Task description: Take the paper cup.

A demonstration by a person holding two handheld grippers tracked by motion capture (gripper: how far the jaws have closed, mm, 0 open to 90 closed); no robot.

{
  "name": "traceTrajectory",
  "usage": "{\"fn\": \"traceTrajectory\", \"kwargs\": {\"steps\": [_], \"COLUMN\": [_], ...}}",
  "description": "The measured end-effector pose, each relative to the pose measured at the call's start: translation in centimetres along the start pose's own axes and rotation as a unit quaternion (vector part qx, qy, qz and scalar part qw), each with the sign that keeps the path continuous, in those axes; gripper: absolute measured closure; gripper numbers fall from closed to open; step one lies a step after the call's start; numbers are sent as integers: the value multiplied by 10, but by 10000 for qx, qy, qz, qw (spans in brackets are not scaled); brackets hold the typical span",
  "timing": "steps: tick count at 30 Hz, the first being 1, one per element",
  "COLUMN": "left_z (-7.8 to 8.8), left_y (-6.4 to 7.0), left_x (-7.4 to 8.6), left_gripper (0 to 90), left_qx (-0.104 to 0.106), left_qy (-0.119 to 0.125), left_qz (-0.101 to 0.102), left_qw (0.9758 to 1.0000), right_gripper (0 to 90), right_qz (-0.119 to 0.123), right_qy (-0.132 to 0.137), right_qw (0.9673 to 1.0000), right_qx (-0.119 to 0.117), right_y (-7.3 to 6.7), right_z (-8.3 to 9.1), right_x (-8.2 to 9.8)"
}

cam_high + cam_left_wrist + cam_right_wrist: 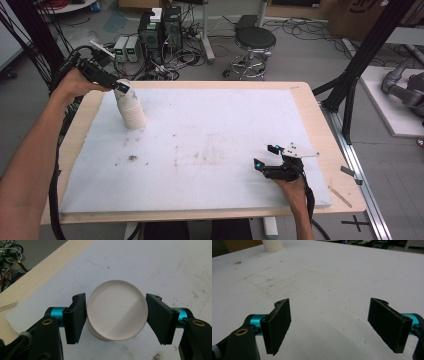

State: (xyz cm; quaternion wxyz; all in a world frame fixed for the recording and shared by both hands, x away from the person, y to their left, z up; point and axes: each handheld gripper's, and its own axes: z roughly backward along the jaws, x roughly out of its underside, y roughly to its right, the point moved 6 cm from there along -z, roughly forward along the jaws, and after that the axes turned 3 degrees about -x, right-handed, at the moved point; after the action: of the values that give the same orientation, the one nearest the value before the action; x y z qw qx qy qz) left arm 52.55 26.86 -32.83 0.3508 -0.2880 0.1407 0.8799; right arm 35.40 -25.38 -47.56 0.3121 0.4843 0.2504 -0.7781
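Fingers [78, 317] of the left gripper [116, 317] press against opposite sides of the topmost cup in a stack of white paper cups [131, 111], clamped on its upturned base. Seen along the left gripper, the round white base [116, 312] of that cup sits squarely between the two black pads, each pad touching the cup wall. From the high view, the left gripper [121, 88] reaches the top of the stack from the left, held in the person's left hand [75, 84], with its black cable trailing off the left edge of the tabletop [305, 107]. The stack stands inverted, wide rims down, on the white mat [200, 145] near the far left corner of the tabletop, and leans slightly.

Fingers [278, 323] of the right gripper [334, 323] stand wide apart with nothing between them. The right gripper [266, 156] rests low over the mat near the near right corner of the tabletop, held in the person's right hand [292, 187], well apart from the cups. Its grey three-cornered plate [299, 150] faces upward. Along the right gripper, the ribbed lower part of the stack [272, 245] appears far off at the opposite end of the mat.

The mat bears scattered brown stains [200, 155] about its middle and a darker spot [132, 158] toward the near left.
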Motion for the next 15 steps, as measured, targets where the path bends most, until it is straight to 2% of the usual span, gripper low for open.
{"fn": "traceTrajectory", "kwargs": {"steps": [6,15], "left_z": [1,17], "left_y": [0,-1], "left_x": [0,-3], "left_gripper": [356,362], "left_qx": [-43,-34], "left_qy": [0,281], "left_qz": [6,64], "left_qw": [10000,9996], "right_gripper": [188,188], "right_qz": [0,21], "right_qy": [-6,-14], "right_qw": [10000,10000], "right_qx": [13,6], "right_y": [0,0], "right_z": [0,-1], "right_x": [0,0]}}
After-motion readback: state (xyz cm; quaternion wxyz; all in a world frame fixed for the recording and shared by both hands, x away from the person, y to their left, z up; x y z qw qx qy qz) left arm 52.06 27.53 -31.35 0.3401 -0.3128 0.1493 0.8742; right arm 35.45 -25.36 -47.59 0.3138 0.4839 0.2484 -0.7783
